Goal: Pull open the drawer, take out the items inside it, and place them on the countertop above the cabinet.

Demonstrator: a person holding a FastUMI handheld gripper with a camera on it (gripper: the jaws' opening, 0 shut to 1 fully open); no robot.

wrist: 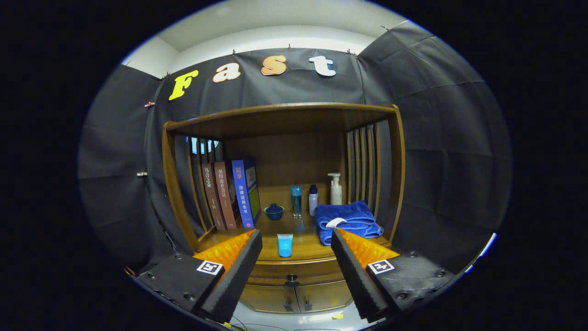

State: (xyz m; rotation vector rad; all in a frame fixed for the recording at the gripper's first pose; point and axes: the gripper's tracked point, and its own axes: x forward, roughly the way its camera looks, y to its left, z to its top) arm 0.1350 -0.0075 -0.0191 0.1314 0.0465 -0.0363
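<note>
The claw (296,257) is spread wide and holds nothing. Beyond its fingers the drawer (292,269) is closed, its knob (291,277) between them. A blue tube (285,245) stands on the countertop (303,248) above, near a towel (347,220).

Countertop (308,252) — books (232,193), bowl (274,211), bottles (313,199), towel (347,220), tube (285,245).

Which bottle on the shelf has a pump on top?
The white pump bottle, at the back just above the folded blue towel. The blue bottle and the blue-capped white bottle have plain caps.
</note>
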